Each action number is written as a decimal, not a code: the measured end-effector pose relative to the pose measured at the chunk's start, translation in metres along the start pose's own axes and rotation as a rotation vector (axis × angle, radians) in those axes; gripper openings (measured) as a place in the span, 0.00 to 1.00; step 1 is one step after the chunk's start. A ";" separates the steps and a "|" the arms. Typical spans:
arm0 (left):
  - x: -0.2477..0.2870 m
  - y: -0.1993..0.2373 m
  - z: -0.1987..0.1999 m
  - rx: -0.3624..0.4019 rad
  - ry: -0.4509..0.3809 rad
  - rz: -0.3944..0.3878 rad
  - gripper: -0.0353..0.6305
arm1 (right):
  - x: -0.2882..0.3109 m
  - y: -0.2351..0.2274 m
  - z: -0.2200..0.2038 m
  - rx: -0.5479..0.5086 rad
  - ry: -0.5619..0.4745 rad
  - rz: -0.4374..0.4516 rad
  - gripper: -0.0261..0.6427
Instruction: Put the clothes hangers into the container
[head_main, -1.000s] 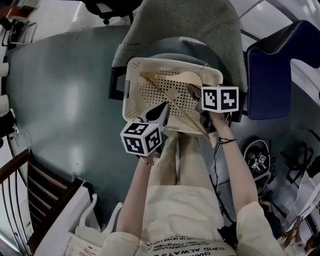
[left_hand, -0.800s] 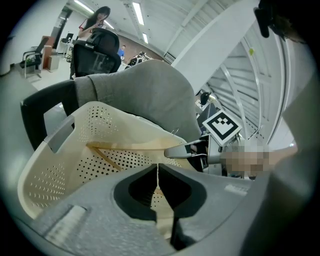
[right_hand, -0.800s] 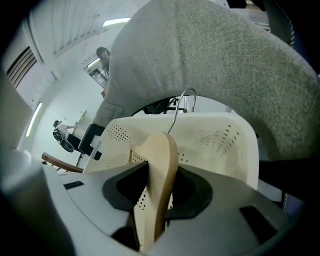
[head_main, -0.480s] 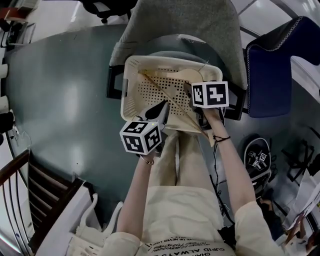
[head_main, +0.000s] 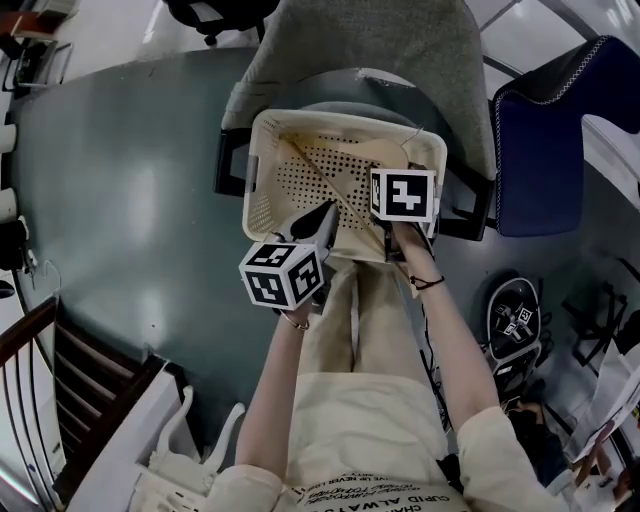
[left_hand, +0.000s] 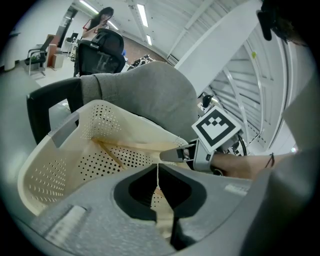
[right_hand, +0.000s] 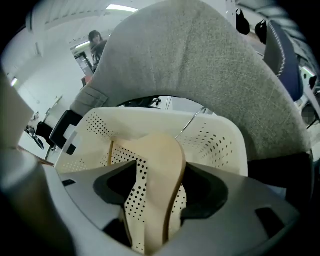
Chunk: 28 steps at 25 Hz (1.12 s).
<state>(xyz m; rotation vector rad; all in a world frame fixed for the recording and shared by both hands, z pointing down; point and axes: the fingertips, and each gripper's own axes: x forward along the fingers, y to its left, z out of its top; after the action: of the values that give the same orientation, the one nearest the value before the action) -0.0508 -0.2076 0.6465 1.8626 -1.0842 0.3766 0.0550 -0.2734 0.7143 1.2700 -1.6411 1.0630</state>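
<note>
Right tongs (right_hand: 161, 169) opening around hanger (right_hand: 159, 145) (in basket (right_hand: 222, 142)); left tongs (left_hand: 158, 167) closed.

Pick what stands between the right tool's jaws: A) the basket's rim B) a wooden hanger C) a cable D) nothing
B: in the right gripper view the wooden hanger stands between the opening jaws of the right tool, with gaps to both pads, over the perforated basket.

Wooden clothes hanger (head_main: 335, 190): pale, broad-shouldered, lying aslant inside the container, its wire hook (head_main: 414, 131) over the far right rim.
Perforated basket (head_main: 262, 190): cream plastic, rectangular, upright, upper centre of frame.
</note>
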 end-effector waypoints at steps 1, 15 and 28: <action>0.000 0.000 0.000 -0.001 -0.001 0.000 0.09 | 0.000 -0.001 0.000 -0.006 -0.005 -0.023 0.44; -0.007 -0.007 0.003 0.001 -0.018 -0.014 0.09 | -0.028 -0.003 0.008 -0.108 -0.119 -0.091 0.45; -0.052 -0.055 0.046 0.109 -0.132 -0.074 0.09 | -0.109 0.017 0.002 -0.237 -0.210 0.119 0.06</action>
<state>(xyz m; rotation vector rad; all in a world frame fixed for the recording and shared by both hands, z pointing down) -0.0437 -0.2078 0.5586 2.0425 -1.0971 0.2776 0.0584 -0.2382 0.6100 1.1689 -1.9582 0.7952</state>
